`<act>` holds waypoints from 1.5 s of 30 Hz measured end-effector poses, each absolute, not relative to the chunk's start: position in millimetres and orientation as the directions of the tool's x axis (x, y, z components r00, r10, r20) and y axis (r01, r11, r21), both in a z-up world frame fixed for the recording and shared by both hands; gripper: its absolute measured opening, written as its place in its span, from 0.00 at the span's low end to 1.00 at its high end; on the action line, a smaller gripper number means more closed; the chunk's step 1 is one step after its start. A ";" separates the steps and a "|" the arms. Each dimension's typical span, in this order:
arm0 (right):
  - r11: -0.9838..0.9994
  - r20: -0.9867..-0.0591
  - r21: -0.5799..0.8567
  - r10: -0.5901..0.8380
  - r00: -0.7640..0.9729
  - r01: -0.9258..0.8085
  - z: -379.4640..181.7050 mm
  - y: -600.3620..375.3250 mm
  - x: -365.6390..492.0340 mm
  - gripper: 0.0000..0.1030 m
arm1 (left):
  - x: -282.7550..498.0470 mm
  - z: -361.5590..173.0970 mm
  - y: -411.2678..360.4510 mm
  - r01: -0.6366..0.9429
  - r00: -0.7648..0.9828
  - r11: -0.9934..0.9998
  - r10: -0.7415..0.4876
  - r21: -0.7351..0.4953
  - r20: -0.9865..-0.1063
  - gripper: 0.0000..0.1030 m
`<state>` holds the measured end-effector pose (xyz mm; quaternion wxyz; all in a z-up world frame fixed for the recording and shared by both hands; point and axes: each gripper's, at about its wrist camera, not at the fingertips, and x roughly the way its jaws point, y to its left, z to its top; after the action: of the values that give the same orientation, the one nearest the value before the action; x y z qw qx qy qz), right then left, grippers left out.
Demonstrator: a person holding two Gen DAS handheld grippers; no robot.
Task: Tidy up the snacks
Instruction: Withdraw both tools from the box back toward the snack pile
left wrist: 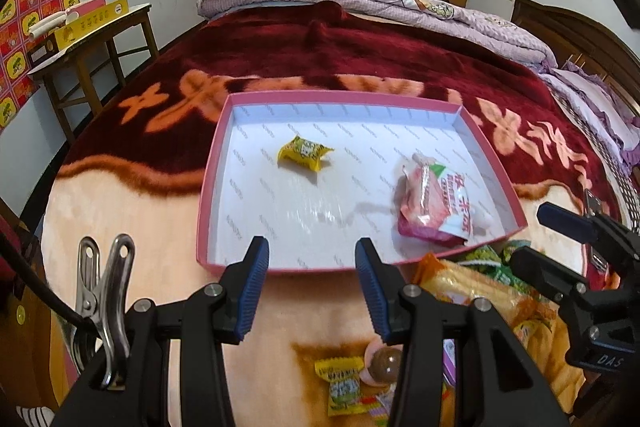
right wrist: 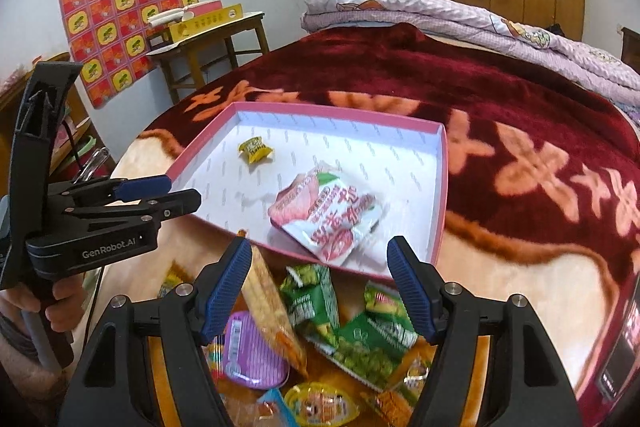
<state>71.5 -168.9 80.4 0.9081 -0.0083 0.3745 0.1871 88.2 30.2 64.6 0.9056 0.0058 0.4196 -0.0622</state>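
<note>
A: Snack pile first, right under the right gripper (right wrist: 320, 293): green crinkly foil pea packs (right wrist: 360, 331), long orange plastic-wrapped cracker sleeve (right wrist: 272, 311), purple-lidded jelly cup (right wrist: 250, 355), clear-topped jelly cup (right wrist: 320, 405). All loose on the plush patterned bed blanket (right wrist: 520, 267).

B: Gripper states?

A: Right one wide open, nothing between the pads. Left gripper (left wrist: 310, 283) parted about halfway, empty too, hanging over the near rim of the shallow pink-edged white cardboard tray (left wrist: 216, 147).

B: What's in the tray?

A: Small yellow wrapped candy (left wrist: 304, 153) toward the back, pink-and-white strawberry pouch (left wrist: 436, 205) near the front right corner. Well apart from each other.

B: Handling call?

A: Everything looks light. Foil packs are soft, slick, air-puffed, so I'd pinch a sealed end seam, not the belly. Cracker sleeve likely brittle inside; take it mid-length, gentle squeeze. Jelly cups are stiffer, rounded, probably slippery; grip across the rim.

B: Risks?

A: Pile overlaps, so one pull may drag neighbours. Blanket is soft, things sink. Tray is light and could slide if bumped.
</note>
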 end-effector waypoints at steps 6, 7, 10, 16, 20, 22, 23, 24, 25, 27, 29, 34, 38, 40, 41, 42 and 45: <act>0.930 -0.696 0.125 0.330 0.638 -0.344 75.2 -170.5 61.2 0.70 | 78.7 61.0 29.3 0.113 0.627 0.992 -0.109 -0.049 -0.772 0.46; 0.930 -0.698 0.127 0.331 0.636 -0.345 74.3 -170.6 59.3 0.70 | 76.6 60.5 29.2 0.112 0.625 0.993 -0.108 -0.048 -0.773 0.46; 0.929 -0.701 0.130 0.333 0.630 -0.347 72.5 -171.2 53.9 0.70 | 72.2 59.4 29.1 0.111 0.621 0.993 -0.109 -0.050 -0.776 0.46; 0.930 -0.709 0.139 0.333 0.621 -0.340 68.0 -174.3 46.3 0.70 | 63.5 56.9 27.7 0.117 0.612 0.992 -0.116 -0.056 -0.782 0.46; 0.932 -0.719 0.153 0.333 0.610 -0.329 62.8 -178.4 43.0 0.70 | 59.5 55.1 26.7 0.119 0.604 0.991 -0.115 -0.053 -0.788 0.46; 0.933 -0.721 0.158 0.333 0.608 -0.323 60.9 -181.5 42.3 0.70 | 57.2 53.8 27.1 0.118 0.600 0.992 -0.114 -0.053 -0.791 0.46; 0.934 -0.723 0.160 0.332 0.606 -0.320 60.0 -182.6 41.7 0.70 | 56.8 53.2 26.8 0.118 0.599 0.992 -0.114 -0.053 -0.793 0.46; 0.934 -0.724 0.162 0.331 0.605 -0.318 59.3 -183.7 41.0 0.70 | 56.1 52.4 26.7 0.119 0.596 0.991 -0.114 -0.053 -0.795 0.46; 0.935 -0.725 0.163 0.330 0.605 -0.315 58.8 -184.8 40.4 0.70 | 55.7 51.9 26.2 0.120 0.595 0.991 -0.114 -0.053 -0.796 0.46; 0.936 -0.725 0.166 0.330 0.604 -0.311 58.1 -186.8 40.0 0.70 | 54.3 50.7 25.6 0.123 0.591 0.991 -0.114 -0.051 -0.798 0.46; 0.936 -0.726 0.170 0.330 0.604 -0.308 57.2 -188.7 39.3 0.70 | 53.1 49.8 25.1 0.124 0.589 0.991 -0.113 -0.048 -0.800 0.46; 0.937 -0.730 0.173 0.328 0.599 -0.302 54.2 -192.3 38.5 0.70 | 51.5 48.4 24.1 0.129 0.583 0.990 -0.118 -0.052 -0.804 0.46; 0.938 -0.732 0.172 0.326 0.599 -0.300 53.3 -193.6 37.7 0.70 | 50.9 46.7 22.9 0.133 0.581 0.990 -0.118 -0.049 -0.805 0.46; 0.939 -0.731 0.174 0.325 0.600 -0.297 51.7 -196.5 36.0 0.70 | 50.6 45.1 22.9 0.133 0.578 0.990 -0.114 -0.045 -0.808 0.46; 0.939 -0.731 0.177 0.326 0.600 -0.295 51.2 -198.0 35.4 0.70 | 50.8 44.1 22.9 0.132 0.575 0.990 -0.111 -0.042 -0.810 0.46; 0.939 -0.730 0.179 0.327 0.600 -0.294 50.3 -199.5 34.5 0.70 | 50.6 43.1 23.1 0.131 0.572 0.991 -0.108 -0.039 -0.813 0.46; 0.939 -0.731 0.190 0.330 0.596 -0.288 48.3 -203.2 35.3 0.70 | 49.1 39.2 23.6 0.131 0.564 0.991 -0.107 -0.039 -0.818 0.46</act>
<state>35.3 -203.2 48.3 0.8931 0.0258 0.4145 0.1730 49.1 23.6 39.2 0.8843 0.0130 0.4618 -0.0674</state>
